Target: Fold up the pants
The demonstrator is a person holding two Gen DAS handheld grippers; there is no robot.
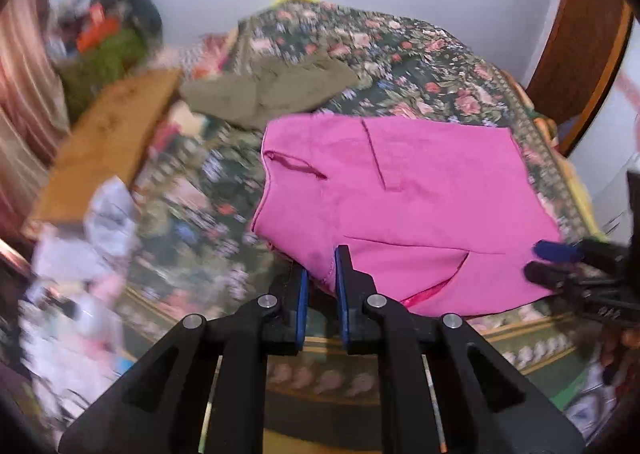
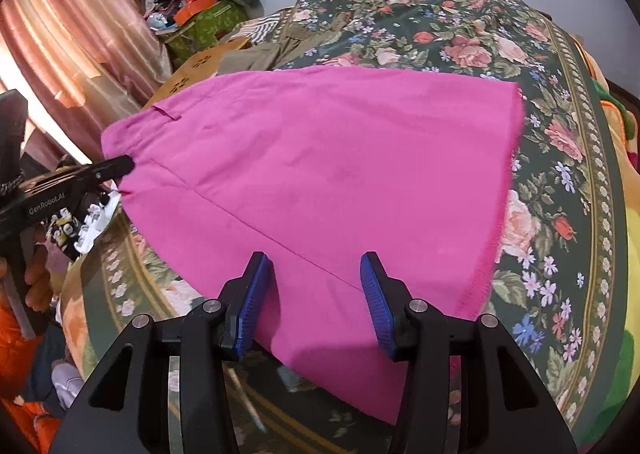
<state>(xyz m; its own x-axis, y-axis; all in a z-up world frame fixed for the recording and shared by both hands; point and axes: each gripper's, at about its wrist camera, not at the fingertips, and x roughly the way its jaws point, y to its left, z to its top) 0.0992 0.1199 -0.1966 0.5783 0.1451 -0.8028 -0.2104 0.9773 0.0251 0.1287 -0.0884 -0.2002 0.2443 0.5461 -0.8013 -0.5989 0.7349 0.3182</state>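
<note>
Pink pants [image 2: 320, 182] lay spread flat on the floral bedspread [image 2: 552, 158], taking up most of the near half of the bed. In the left wrist view the fly seam and a pocket opening showed on the top face.

Left gripper [image 1: 322, 286] sat at the near-left edge of the pants. Its jaws were narrowed to a small gap with a corner of pink fabric between the blue pads [image 1: 342, 274]. Looked pinched, though blur made actual contact hard to confirm. From the right wrist view its black tip [image 2: 114, 166] touched the left edge of the pants.

Right gripper [image 2: 316, 294] had its jaws spread wide, one on each side of the diagonal seam near the pants' near edge, hovering over the fabric and gripping nothing. In the left wrist view it [image 1: 548, 262] came in from the right with its tips over the right edge of the pants.

Olive garment [image 1: 268, 94] lay crumpled further back on the bedspread, apart from the pants. Cardboard box [image 1: 108, 142] was beside the bed on the left, pink curtain [image 2: 72, 38] behind it. Left wrist view was motion-blurred on its left side
</note>
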